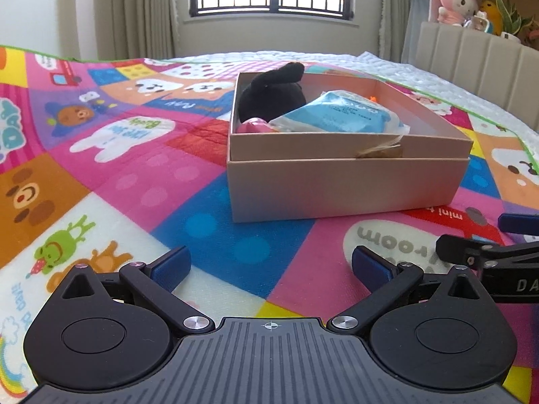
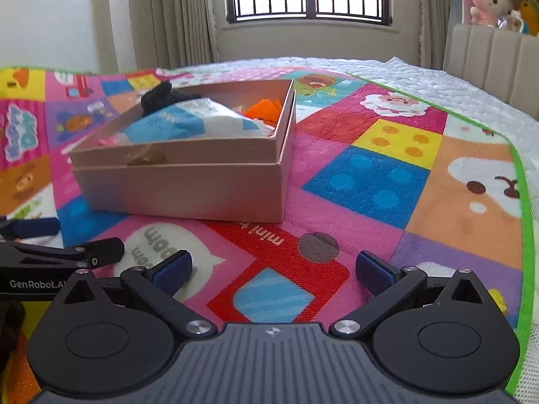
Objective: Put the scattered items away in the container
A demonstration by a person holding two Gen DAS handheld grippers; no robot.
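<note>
Item: my left gripper (image 1: 271, 267), blue-padded jaws apart, nothing between them, over the bright patchwork play mat (image 1: 111, 181).

Item: my right gripper (image 2: 273, 271), jaws spread wide and empty, low over the same mat.

Item: beige cardboard box (image 1: 347, 188), at 12 o'clock from my left, 11 o'clock from my right. Contents: black plush toy (image 1: 273, 96), blue-and-white plastic packet (image 1: 340, 114), orange item (image 2: 264, 109), pink item (image 1: 252, 127).
</note>
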